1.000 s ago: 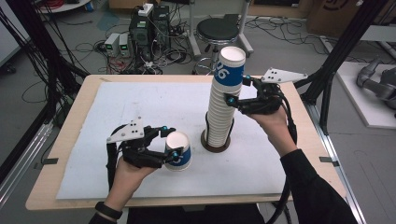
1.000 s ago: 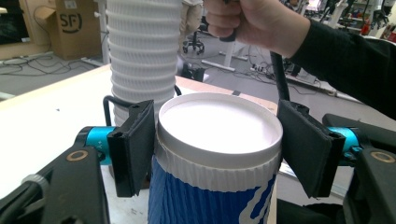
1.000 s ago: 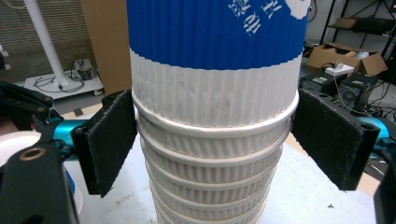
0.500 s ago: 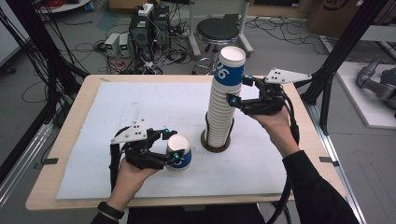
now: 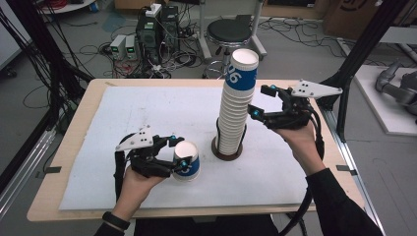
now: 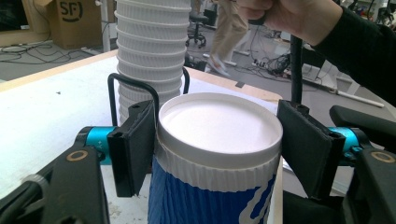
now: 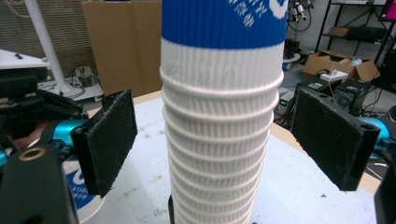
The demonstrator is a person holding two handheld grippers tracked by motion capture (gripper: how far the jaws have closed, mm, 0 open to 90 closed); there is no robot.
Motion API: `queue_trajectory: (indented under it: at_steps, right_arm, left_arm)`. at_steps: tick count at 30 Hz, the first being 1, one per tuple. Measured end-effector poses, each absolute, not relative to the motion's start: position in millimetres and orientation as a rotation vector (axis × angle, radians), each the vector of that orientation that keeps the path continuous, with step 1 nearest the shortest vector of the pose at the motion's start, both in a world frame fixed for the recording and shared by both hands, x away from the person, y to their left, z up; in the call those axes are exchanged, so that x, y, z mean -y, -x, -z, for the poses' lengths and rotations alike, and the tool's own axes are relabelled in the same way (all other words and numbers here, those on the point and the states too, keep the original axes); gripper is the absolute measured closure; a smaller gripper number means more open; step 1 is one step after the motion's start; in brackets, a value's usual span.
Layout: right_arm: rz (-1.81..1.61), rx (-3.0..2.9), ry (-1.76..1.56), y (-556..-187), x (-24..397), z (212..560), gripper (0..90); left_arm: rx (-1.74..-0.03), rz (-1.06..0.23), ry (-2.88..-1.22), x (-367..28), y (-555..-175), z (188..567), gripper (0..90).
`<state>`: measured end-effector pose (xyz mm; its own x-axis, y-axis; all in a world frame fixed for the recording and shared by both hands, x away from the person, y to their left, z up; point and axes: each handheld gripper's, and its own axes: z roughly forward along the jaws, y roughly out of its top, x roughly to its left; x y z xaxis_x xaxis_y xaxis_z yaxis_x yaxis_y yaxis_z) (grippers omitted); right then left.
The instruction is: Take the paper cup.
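A blue and white paper cup stands on the white sheet at the front left, with my left gripper shut on it just under its white top. A tall stack of the same ribbed cups rises from a dark round holder at the table's middle. My right gripper hangs open at the stack's right side. Its pads stand apart from the cups on either side, touching nothing. In the right gripper view the held cup shows low at the left.
A white sheet covers most of the wooden table. Behind the table are a black stool, electronics boxes and loose cables on the floor. Black frame posts stand at the table's right and left.
My right gripper has drawn slightly to the right, away from the stack. The left gripper and its cup have stayed nearly in place.
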<state>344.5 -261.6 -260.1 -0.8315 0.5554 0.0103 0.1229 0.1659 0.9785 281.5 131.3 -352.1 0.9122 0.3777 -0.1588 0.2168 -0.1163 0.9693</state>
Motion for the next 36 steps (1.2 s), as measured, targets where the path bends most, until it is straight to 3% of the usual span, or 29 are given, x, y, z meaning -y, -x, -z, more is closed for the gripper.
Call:
queue_trajectory:
  at_steps: [36]
  right_arm:
    - [-1.726,-2.129,-0.747,-300.0,292.3,350.0,15.0]
  left_arm:
    - [-0.461,-0.146,-1.700,-135.3,-285.9,356.8,30.3]
